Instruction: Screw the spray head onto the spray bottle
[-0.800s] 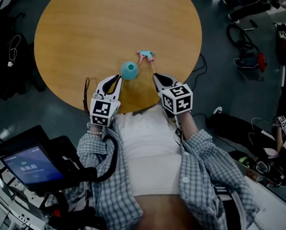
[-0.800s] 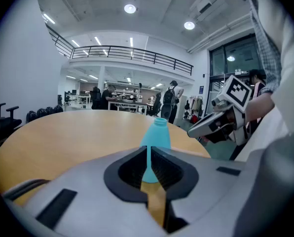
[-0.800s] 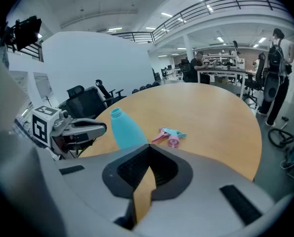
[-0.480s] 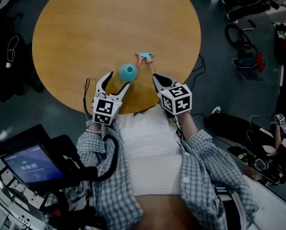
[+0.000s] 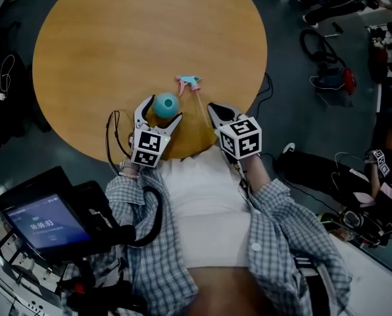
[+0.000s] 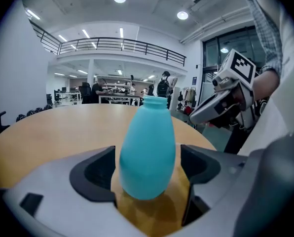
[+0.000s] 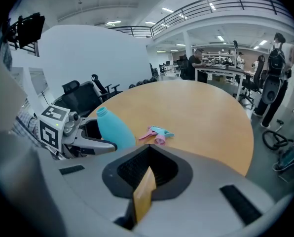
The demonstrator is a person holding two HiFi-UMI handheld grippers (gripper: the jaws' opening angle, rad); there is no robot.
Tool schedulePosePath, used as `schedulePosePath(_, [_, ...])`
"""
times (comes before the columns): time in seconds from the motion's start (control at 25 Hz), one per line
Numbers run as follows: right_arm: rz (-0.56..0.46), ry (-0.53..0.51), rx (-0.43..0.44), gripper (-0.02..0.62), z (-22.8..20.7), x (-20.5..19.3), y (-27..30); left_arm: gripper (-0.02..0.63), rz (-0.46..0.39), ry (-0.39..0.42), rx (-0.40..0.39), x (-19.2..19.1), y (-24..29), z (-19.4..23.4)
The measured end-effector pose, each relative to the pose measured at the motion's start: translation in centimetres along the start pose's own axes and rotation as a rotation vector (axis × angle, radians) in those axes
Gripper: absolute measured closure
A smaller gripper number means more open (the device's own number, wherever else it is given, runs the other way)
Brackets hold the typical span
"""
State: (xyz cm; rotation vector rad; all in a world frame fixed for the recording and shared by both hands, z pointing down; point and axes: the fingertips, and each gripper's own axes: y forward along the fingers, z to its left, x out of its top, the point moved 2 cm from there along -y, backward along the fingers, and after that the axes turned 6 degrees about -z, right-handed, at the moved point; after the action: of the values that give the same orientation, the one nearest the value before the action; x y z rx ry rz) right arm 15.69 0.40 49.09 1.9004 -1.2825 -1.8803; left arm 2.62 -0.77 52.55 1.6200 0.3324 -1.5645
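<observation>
Advanced since the earlier frame, left gripper is released, jaws wide either side of the upright teal spray bottle near the bench edge, pads not pressing. Right gripper is clenched, empty, alongside. Spray head lies flat just beyond the bottle, nearer the right gripper; nothing intervenes.

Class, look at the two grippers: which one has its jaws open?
The left gripper: its jaws stand wide apart on either side of the teal bottle, without pressing on it. The right gripper has its jaws shut, with nothing between them.
</observation>
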Motion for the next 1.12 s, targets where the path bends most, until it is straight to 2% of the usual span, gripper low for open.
schedulePosePath(0.24, [0.002,0.002,-0.003,0.604,-0.2,-0.1,0.5,0.218,-0.005,0.069,0.032,-0.4,0.0,0.7])
schedulePosePath(0.36, [0.018,-0.011,0.005,0.604,-0.6,0.0,1.1,0.219,-0.013,0.073,0.033,-0.5,-0.3,0.6])
schedulePosePath(0.72, [0.092,-0.334,0.097,0.604,-2.1,4.4,5.9,0.219,-0.001,0.078,0.035,-0.7,-0.2,1.0])
schedulePosePath(0.76, [0.106,-0.375,0.116,0.574,-2.1,5.0,6.6,0.219,-0.003,0.083,0.036,-0.5,0.0,1.1])
schedulePosePath(0.8, [0.129,-0.412,0.142,0.513,-2.0,5.2,7.1,0.219,-0.005,0.087,0.035,-0.4,0.1,1.1])
schedulePosePath(0.88, [0.2,-0.484,0.203,0.451,-1.5,4.9,7.8,0.219,-0.005,0.091,0.029,-0.3,0.2,0.8])
schedulePosePath(1.0, [0.316,-0.592,0.274,0.414,-0.7,3.9,8.5,0.219,0.0,0.092,0.016,-0.4,0.2,0.1])
schedulePosePath(1.12, [0.398,-0.634,0.328,0.402,-0.7,3.3,9.7,0.219,0.004,0.091,0.006,-0.5,0.2,-0.5])
